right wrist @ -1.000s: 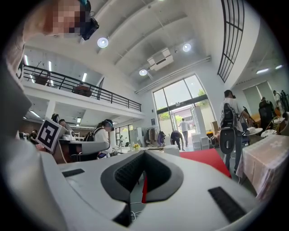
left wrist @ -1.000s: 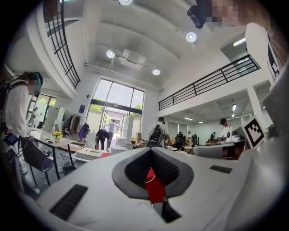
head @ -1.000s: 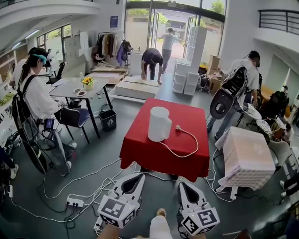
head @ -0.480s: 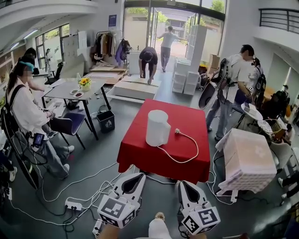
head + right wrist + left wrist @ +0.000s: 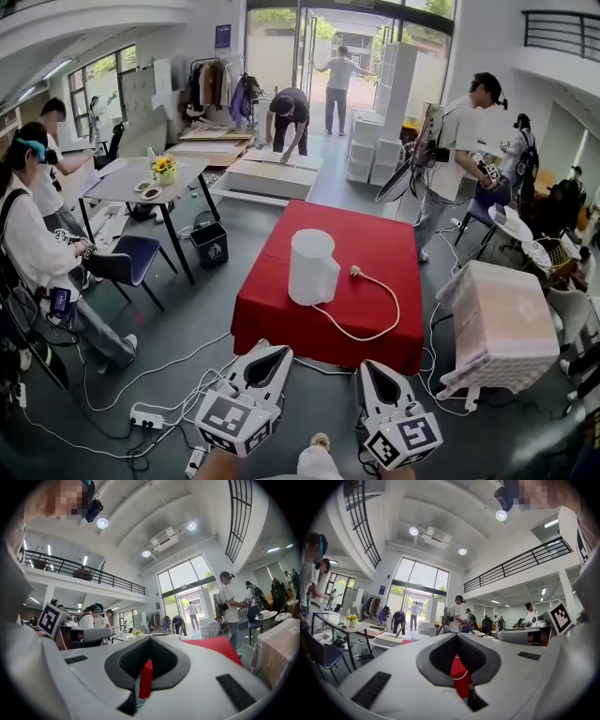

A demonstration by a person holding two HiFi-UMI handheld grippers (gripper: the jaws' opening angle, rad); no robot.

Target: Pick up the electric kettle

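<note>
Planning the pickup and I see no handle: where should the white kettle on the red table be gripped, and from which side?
Probably the kettle by its upright round body, mid-height, coming level from the near table edge and pressing both flanks. No handle shows, and the cord trails rightward from its base; stay above that.

The electric kettle (image 5: pixel 313 267) stands on the cloth-covered table (image 5: pixel 272 314), left of its middle, with its cord (image 5: pixel 380 328) looping to the right and the plug (image 5: pixel 356 273) just beside the kettle. Near of the table's near edge are 2 grippers, the left gripper (image 5: pixel 277 351) left of the right gripper (image 5: pixel 368 367). A desk (image 5: pixel 117 183) bearing a flower pot (image 5: pixel 165 169) stands far left, a bin (image 5: pixel 210 242) on the floor beside it, and a draped table (image 5: pixel 497 323) stands right.
</note>
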